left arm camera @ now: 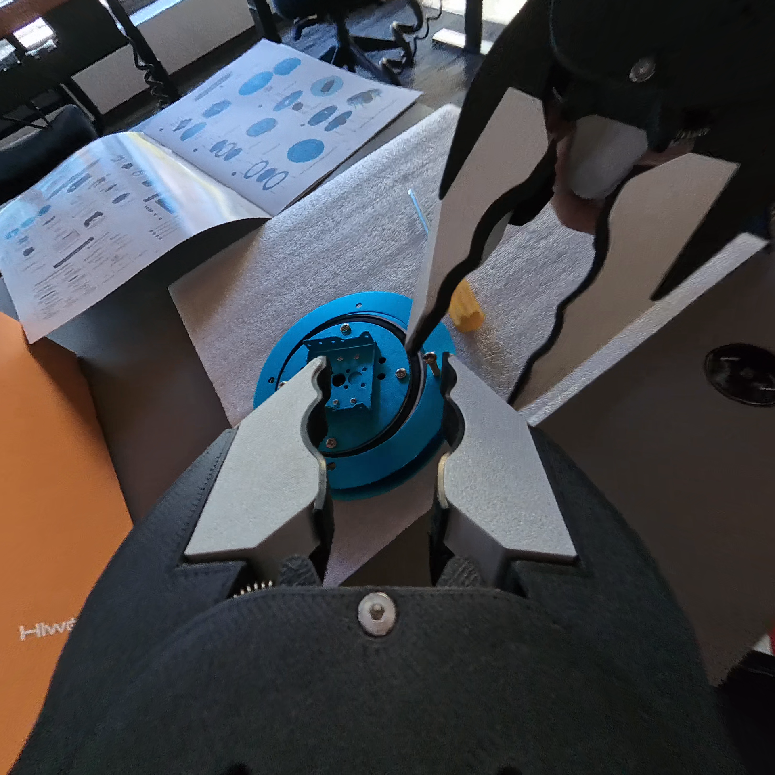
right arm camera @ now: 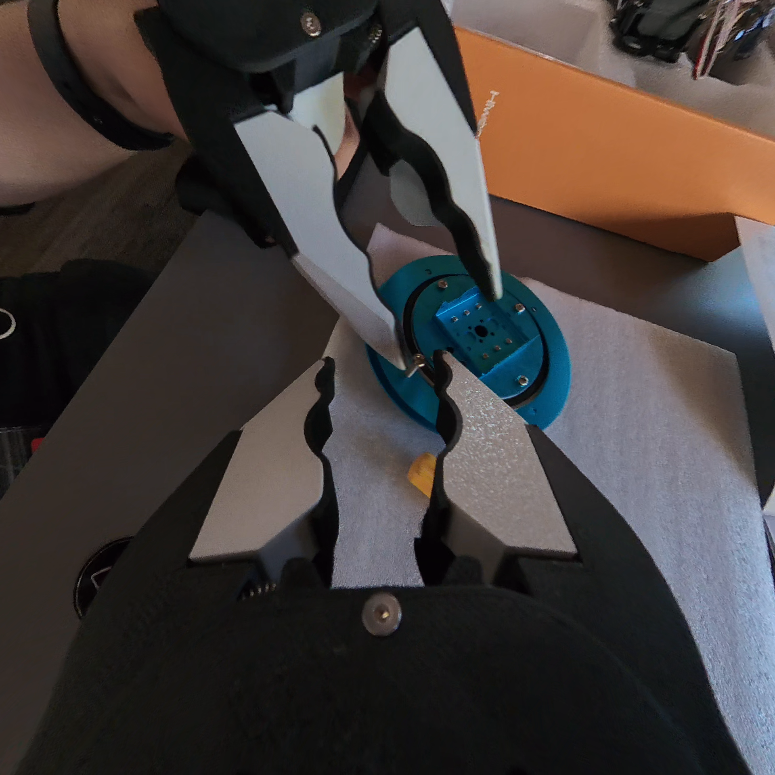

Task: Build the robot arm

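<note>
Grey desk (left arm camera: 654, 482), with a white foam sheet (left arm camera: 356, 235) laid across it, one foam corner reaching the desk's near edge. An open parts booklet (left arm camera: 176, 167) overhangs the far-left edge; an orange box (left arm camera: 46, 419) borders the left side. Bare foam lies open to the right in the right wrist view.

Blue round base (left arm camera: 377, 465): anodised disc on the foam, flat outer flange, black ring seam, inner plate with silver screw heads. A blue perforated bracket (left arm camera: 348, 377) stands at its centre.

Loose screw (left arm camera: 432, 362): tilted at the disc's rim.

Left gripper (left arm camera: 383, 365): fingers apart, straddling the disc, grasping nothing; one tip just beside the screw.

Right gripper (right arm camera: 383, 362): fingers spread, holding nothing; one tip just beside the same screw.

Yellow plastic piece (left arm camera: 465, 310): on the foam near the disc.
</note>
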Tool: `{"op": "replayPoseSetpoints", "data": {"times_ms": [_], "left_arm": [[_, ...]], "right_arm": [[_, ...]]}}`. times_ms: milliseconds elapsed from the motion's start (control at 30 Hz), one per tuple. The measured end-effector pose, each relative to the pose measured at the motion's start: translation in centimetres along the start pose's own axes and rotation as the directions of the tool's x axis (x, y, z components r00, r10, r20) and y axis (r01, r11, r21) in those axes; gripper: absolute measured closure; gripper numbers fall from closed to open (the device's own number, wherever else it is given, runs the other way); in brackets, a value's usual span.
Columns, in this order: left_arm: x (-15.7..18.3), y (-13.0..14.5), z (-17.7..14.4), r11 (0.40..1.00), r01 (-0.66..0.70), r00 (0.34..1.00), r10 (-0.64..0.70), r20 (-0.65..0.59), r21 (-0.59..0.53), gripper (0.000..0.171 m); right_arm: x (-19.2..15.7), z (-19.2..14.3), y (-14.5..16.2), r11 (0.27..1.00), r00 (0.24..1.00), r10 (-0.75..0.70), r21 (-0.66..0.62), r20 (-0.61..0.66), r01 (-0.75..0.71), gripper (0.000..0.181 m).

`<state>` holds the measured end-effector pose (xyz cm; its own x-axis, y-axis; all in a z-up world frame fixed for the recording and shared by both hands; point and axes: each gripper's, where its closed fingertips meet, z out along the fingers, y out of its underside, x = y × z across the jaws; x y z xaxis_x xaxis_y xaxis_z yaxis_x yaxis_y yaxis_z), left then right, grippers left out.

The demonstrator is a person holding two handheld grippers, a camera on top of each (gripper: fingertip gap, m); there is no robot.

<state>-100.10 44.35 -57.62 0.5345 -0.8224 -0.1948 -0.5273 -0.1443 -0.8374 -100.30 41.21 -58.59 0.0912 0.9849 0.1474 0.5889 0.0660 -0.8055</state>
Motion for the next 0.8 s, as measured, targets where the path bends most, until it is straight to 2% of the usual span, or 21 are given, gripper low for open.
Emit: {"op": "replayPoseSetpoints", "data": {"times_ms": [133,167,200,233,333,400,567,633,733,800], "left_arm": [[-0.5,0.6,0.0,1.000,0.021,1.000,-0.021,0.023,-0.016,0.116],[-0.7,0.7,-0.3,0.999,0.032,0.999,-0.032,0.025,-0.011,0.116],[-0.8,0.8,-0.5,0.999,0.044,0.999,-0.044,0.023,-0.006,0.117],[-1.0,0.7,-0.8,0.998,0.055,0.998,-0.055,0.029,0.005,0.123],[-0.1,-0.4,-0.9,0.996,0.074,0.997,-0.073,-0.028,0.044,0.121],[0.2,-0.5,-0.3,0.997,0.068,0.997,-0.067,-0.033,0.033,0.121],[-0.5,0.4,-0.1,0.999,0.050,0.999,-0.050,0.011,-0.004,0.116],[-0.6,0.7,-0.5,0.998,0.066,0.998,-0.066,0.001,-0.002,0.118],[-0.7,0.3,-1.0,0.997,0.073,0.997,-0.073,-0.003,0.023,0.122],[-0.2,-0.1,-1.1,0.997,0.071,0.997,-0.070,-0.031,0.030,0.121]], "right_arm": [[-0.5,-0.1,0.6,1.000,1.000,-0.009,-0.027,-0.004,0.009,0.136],[-0.9,-0.4,0.8,1.000,1.000,-0.011,-0.028,0.009,0.011,0.148],[-0.9,-0.6,0.8,1.000,1.000,-0.013,-0.021,0.004,0.013,0.150],[-0.7,-0.8,0.9,1.000,1.000,-0.012,-0.021,-0.012,0.012,0.150],[0.3,-0.6,0.7,1.000,0.999,0.003,-0.023,-0.042,-0.004,0.137],[0.3,0.0,0.4,1.000,0.999,-0.008,-0.020,-0.037,0.007,0.134],[-0.4,0.1,0.5,0.999,0.999,-0.024,-0.033,-0.021,0.023,0.136],[-0.9,-0.4,0.8,0.999,1.000,-0.025,-0.032,-0.005,0.025,0.151],[-0.4,-0.8,0.6,1.000,0.999,-0.017,-0.014,-0.035,0.016,0.149],[0.1,-0.7,0.2,1.000,0.999,-0.004,0.003,-0.044,0.004,0.140]]}}
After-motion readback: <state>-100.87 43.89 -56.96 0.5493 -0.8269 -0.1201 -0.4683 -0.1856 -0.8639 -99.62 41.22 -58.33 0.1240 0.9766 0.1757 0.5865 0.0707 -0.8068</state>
